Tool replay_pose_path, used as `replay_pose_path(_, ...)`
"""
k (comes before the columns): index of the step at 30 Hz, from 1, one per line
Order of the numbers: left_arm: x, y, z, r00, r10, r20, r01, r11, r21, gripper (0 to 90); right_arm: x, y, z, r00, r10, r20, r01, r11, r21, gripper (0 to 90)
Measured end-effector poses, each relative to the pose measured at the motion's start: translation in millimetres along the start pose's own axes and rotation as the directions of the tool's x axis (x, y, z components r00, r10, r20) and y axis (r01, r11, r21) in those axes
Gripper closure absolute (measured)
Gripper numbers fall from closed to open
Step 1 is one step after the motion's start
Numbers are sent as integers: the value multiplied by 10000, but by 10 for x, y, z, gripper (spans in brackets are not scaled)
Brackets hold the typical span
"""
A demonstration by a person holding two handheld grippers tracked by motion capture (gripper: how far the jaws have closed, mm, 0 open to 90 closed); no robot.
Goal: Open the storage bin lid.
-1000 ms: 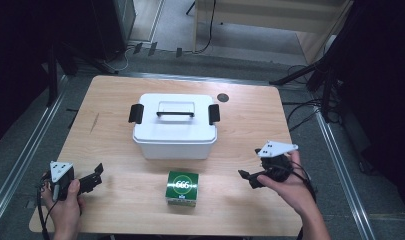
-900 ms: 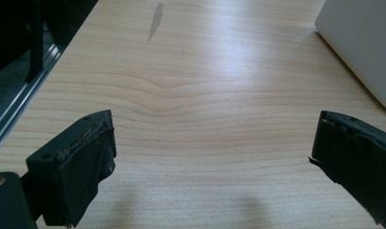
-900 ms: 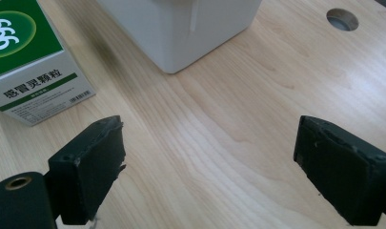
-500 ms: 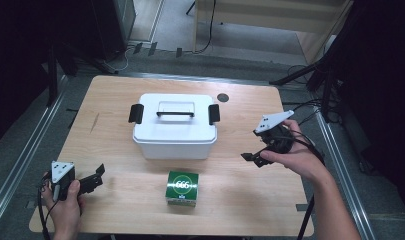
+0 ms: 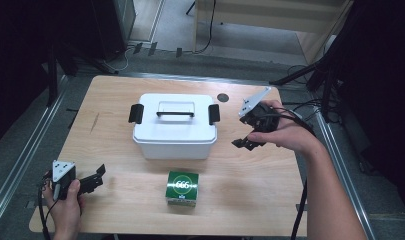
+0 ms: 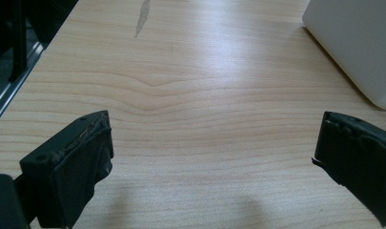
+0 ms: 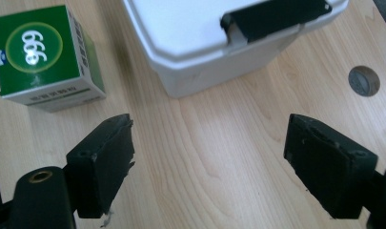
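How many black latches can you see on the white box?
2. One latch sits on the left end of the white box; the other latch sits on its right end, nearest the right gripper. The box's far side is hidden.

Right tool (image 7: 209, 162) with both black jaws spread wide above a wooden desk (image 7: 219, 143). Beyond them, a white box (image 7: 195, 38) with a black latch (image 7: 276, 16); a green carton (image 7: 43, 52) at upper left.

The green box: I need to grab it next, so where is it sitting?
In the high view the green box sits near the table's front edge, just in front of the white container.
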State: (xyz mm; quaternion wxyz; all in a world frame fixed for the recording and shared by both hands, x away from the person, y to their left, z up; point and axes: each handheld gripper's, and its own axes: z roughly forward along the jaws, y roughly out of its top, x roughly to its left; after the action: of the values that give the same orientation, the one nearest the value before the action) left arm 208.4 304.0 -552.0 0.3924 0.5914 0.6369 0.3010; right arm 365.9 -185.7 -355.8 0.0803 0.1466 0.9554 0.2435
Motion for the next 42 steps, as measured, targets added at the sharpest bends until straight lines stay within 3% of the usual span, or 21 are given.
replay_pose_path(8, -8, 2, 5, 10000, 95, 2, -95, 9999, 40, 0, -77, 371, 7, 9983, -512, -275, 517, 9985, 181, 195)
replay_pose_path(14, -6, 5, 11, 9999, 100, 46, -100, 9999, 121, 0, -85, 624, 108, 9945, -959, -418, 974, 9946, 370, 206)
replay_pose_path(21, -14, 5, 12, 9998, 173, 48, -173, 9997, 146, 0, -110, 815, 206, 9912, -1247, -442, 1267, 9909, 463, 250)
replay_pose_path(35, -19, 7, 14, 9996, 258, 74, -260, 9994, 242, 0, -44, 1160, 368, 9793, -1984, -395, 2003, 9784, 519, 536)
replay_pose_path(42, -17, 7, 16, 9997, 236, 70, -238, 9994, 235, 0, -1, 1316, 495, 9706, -2400, -167, 2405, 9674, 788, 602)
